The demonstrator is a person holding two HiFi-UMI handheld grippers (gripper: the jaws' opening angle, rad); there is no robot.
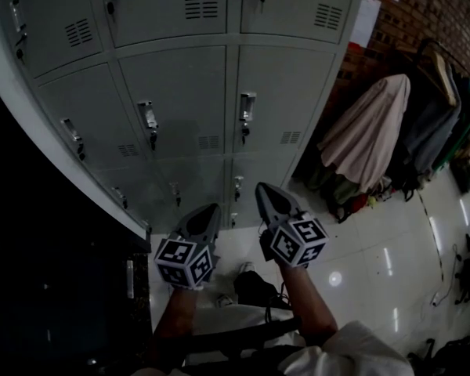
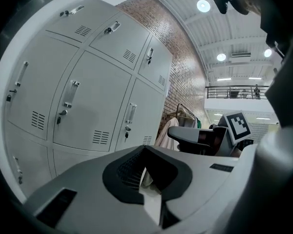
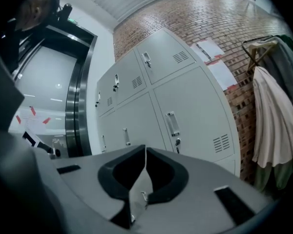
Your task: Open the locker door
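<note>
Right gripper view: R tongs (image 3: 145,148) barely ajar (empty).

Left gripper (image 1: 212,210) closed, right gripper (image 1: 263,188) barely parted, both empty.

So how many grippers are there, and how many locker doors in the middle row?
Grippers: 2 (left gripper, right gripper)
Middle-row locker doors: 3
Total: 5
</note>
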